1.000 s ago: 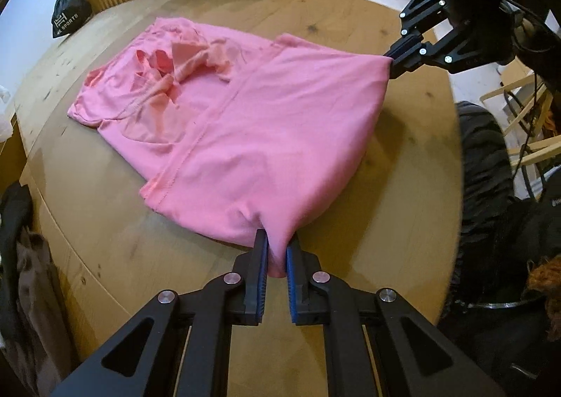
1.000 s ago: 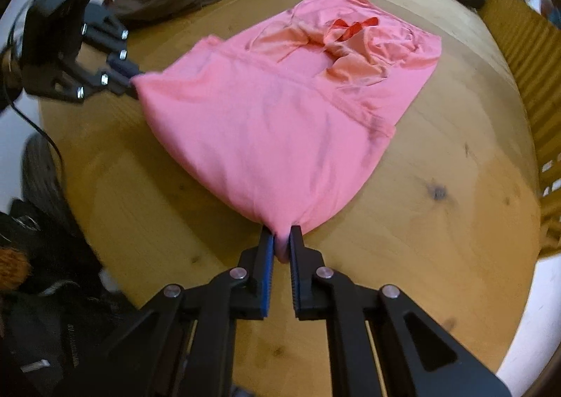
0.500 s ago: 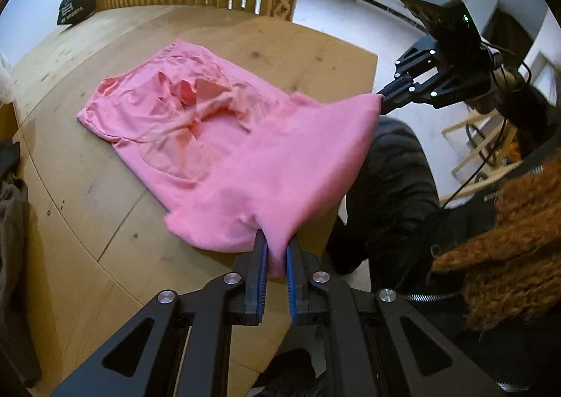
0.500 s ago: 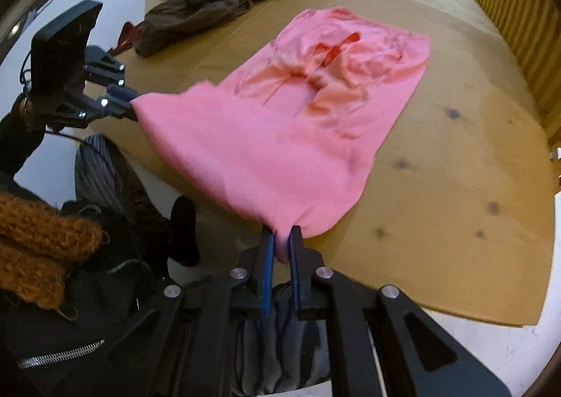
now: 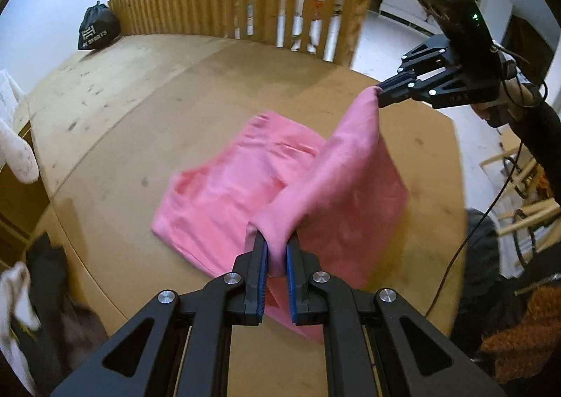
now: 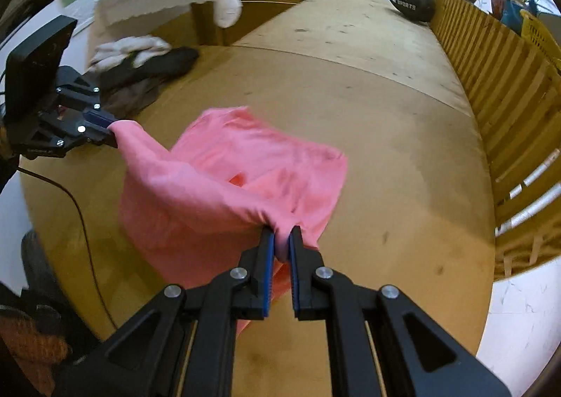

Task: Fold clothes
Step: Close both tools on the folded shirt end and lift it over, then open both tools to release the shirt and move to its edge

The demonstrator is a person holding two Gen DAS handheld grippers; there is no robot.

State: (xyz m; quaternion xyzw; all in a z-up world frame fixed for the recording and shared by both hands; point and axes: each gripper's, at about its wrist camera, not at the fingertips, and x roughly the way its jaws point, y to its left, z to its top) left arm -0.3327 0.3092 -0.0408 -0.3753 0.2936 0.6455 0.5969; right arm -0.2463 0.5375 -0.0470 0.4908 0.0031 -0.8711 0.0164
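The wooden surface [image 5: 115,123] carried the far half of the pink garment [image 5: 224,193], lying flat, while you held the near half raised above it. Your left gripper [image 5: 277,253] and right gripper [image 6: 280,246] each had their fingers pinching a corner of that raised edge, the cloth stretched between them. By my reading you were mid-fold; next you needed to carry both corners forward together, level, and lay them onto the flat part before letting go
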